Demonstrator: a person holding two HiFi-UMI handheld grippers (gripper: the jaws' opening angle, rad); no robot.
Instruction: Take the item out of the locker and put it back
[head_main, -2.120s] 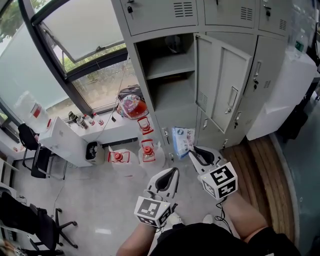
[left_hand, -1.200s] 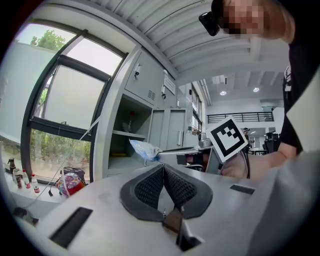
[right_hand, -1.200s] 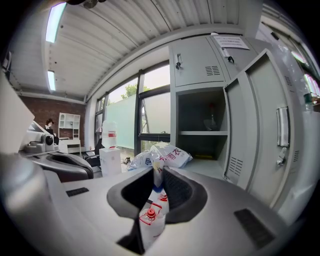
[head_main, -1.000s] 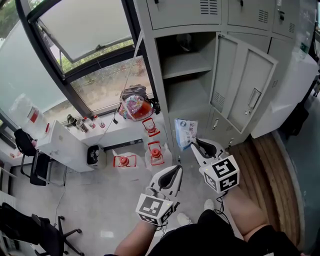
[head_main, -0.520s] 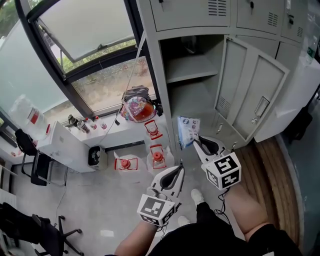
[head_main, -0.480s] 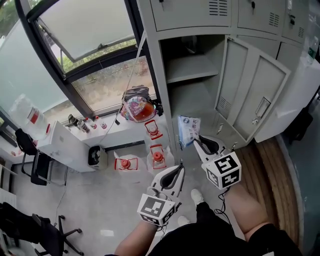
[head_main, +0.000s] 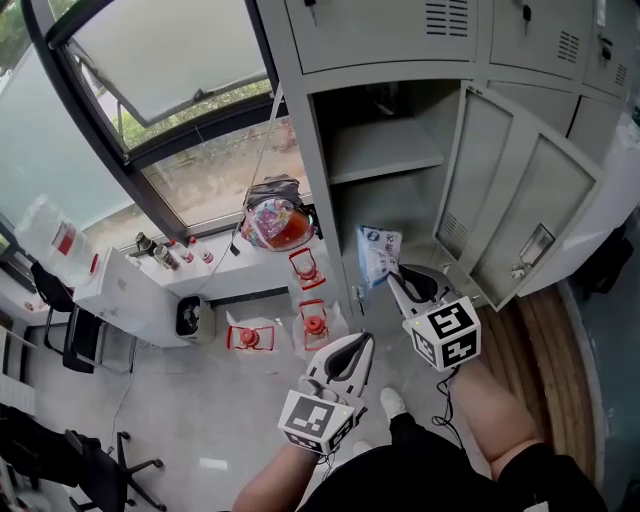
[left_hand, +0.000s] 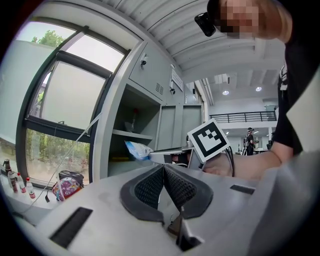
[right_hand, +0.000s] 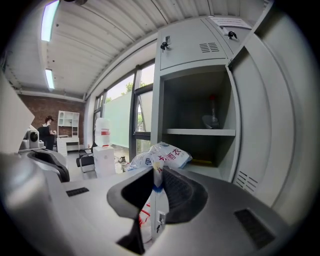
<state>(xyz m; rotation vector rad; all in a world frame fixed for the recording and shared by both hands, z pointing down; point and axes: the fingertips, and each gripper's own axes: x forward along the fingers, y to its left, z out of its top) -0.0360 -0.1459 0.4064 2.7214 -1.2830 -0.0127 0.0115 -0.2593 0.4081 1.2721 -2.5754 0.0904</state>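
Packet (head_main: 378, 252), pinched between fingers (right_hand: 181, 192) of right gripper (right_hand: 156, 172), outside locker (head_main: 322, 180)

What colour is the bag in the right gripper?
The bag is white with blue print, clearest in right gripper view.

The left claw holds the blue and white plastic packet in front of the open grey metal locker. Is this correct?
Not the left one. The right claw holds the blue and white plastic packet in front of the open grey metal locker; the right gripper view shows it shut on the packet's edge. The left claw is shut on nothing.
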